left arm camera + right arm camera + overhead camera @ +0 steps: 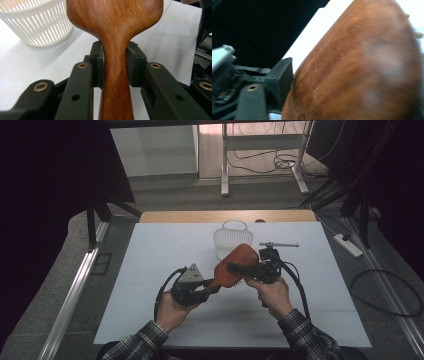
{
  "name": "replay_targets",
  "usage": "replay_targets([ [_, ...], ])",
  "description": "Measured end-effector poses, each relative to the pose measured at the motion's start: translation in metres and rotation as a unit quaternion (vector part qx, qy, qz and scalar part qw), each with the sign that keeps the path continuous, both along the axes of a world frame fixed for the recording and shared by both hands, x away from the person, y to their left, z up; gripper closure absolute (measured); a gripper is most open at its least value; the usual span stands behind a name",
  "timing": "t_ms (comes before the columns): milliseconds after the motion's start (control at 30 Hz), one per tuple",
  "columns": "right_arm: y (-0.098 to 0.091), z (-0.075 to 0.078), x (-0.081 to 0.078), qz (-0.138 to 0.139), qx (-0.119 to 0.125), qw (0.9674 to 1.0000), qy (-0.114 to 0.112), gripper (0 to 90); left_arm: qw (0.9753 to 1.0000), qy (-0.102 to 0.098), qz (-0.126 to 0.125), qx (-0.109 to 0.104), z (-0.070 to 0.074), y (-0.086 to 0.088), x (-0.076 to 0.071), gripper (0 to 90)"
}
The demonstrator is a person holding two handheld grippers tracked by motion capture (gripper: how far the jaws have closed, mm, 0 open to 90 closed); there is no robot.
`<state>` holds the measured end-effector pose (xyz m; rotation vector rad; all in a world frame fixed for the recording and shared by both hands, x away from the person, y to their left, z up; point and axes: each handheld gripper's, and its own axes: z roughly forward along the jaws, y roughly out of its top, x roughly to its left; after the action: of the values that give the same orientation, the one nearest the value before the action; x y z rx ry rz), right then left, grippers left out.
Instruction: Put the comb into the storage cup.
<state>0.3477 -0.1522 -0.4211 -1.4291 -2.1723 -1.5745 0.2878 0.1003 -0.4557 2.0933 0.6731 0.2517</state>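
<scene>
A wooden paddle brush (234,265) is held above the white table (150,270), its smooth back facing up. My left gripper (212,287) is shut on the brush's narrow handle (115,75), with both pads pressed against its sides. My right gripper (245,272) reaches in from the right across the brush's wide head. One of its pads (280,82) lies against the wooden back (362,70). The other jaw is hidden behind the brush.
A white slatted basket (231,237) stands just behind the brush, and looms at the upper left in the left gripper view (37,22). A thin metal tool (279,244) lies on the table to the right of the basket. Cables and a power strip (350,245) lie on the floor to the right.
</scene>
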Motion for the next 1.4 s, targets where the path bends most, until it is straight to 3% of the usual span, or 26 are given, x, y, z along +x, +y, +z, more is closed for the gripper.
replay_targets([
  [167,-0.004,-0.001,0.002,0.005,0.016,0.9998,0.014,36.3,0.9999,0.003,-0.001,0.013,-0.004,-0.003,0.002,70.7],
  [300,-0.008,-0.001,0.005,0.01,0.045,0.9985,0.028,45.1,0.9996,0.009,-0.003,0.027,-0.008,-0.007,0.004,70.7],
  [500,-0.008,-0.001,0.004,0.017,0.04,0.9986,0.029,49.6,0.9994,0.015,-0.004,0.031,-0.011,-0.01,0.006,70.4],
  [767,-0.007,0.0,0.002,0.025,0.049,0.9977,0.039,54.4,0.9993,0.03,-0.012,0.017,-0.012,-0.008,0.008,68.3],
  [1000,-0.008,0.003,0.002,0.022,0.047,0.9981,0.034,55.1,0.9992,0.036,-0.008,0.017,-0.012,-0.004,0.009,56.6],
  [1200,-0.009,0.008,0.002,0.02,0.041,0.9988,0.02,55.1,0.9985,0.054,-0.004,-0.001,-0.013,0.005,0.012,46.2],
  [1400,-0.012,0.012,0.003,0.016,0.039,0.9991,0.009,54.8,0.9984,0.055,-0.012,-0.012,-0.014,0.013,0.012,35.9],
])
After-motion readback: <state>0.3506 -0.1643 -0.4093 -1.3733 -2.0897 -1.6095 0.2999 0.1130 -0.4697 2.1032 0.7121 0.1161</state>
